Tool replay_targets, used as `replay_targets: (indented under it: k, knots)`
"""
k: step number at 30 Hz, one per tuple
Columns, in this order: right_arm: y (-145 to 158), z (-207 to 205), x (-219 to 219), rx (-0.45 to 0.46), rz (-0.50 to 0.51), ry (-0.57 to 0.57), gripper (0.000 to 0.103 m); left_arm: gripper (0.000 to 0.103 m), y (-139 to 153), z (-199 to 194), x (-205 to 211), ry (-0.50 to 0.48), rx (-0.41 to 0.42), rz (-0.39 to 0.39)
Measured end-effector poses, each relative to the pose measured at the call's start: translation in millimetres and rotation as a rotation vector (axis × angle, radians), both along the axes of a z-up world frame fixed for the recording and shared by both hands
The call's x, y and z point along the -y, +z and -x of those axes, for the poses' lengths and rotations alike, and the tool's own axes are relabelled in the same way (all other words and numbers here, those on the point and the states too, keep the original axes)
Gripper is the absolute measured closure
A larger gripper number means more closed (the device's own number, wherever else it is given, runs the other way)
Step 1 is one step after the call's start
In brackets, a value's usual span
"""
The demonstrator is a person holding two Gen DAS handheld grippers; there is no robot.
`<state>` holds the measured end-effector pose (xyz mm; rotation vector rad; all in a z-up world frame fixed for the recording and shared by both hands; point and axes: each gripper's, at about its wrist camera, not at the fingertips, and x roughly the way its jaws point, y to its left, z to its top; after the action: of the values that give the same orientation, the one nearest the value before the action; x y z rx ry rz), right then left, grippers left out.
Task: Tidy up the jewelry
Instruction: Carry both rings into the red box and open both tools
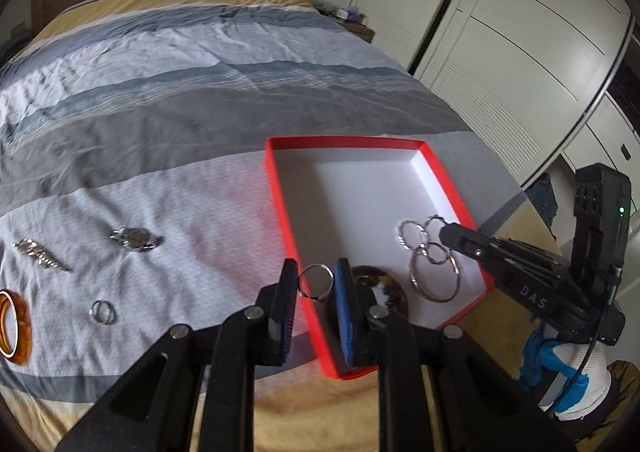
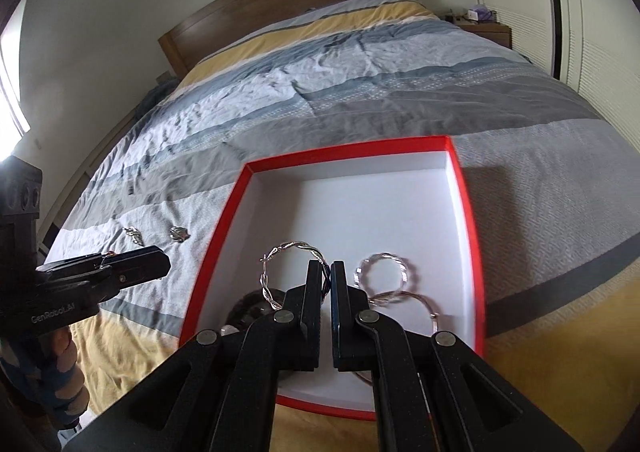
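Observation:
A red box with a white inside (image 1: 288, 228) (image 2: 224, 228) lies on the striped bed. My left gripper (image 1: 316, 284) is shut on a silver ring (image 1: 317, 283) above the box's near left rim. My right gripper (image 2: 327, 272) is shut on a twisted silver hoop earring (image 2: 280, 252), held just over the box floor; it also shows in the left wrist view (image 1: 444, 232). In the box lie a second twisted hoop (image 2: 386, 272), a large thin hoop (image 1: 434, 278) and a tortoiseshell bangle (image 1: 390, 288).
On the bedcover left of the box lie two silver brooches (image 1: 134, 238) (image 1: 40, 254), a small silver ring (image 1: 103, 311) and an amber bangle (image 1: 14, 328). White wardrobes (image 1: 500, 32) stand to the right, and a wooden headboard (image 2: 280, 0) stands at the far end.

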<state>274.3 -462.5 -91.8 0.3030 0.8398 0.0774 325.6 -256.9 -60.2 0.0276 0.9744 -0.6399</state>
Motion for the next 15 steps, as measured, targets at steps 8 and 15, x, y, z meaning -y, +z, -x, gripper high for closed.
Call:
replay_targets:
  k: [8, 15]
  knots:
    - [-21, 8, 24, -0.071, 0.052, -0.052, 0.099, 0.086, -31, 14, 55, -0.102, -0.045, -0.077]
    - [-33, 13, 24, -0.104, 0.054, -0.052, 0.099, 0.086, -49, 21, 62, -0.136, -0.074, -0.122]
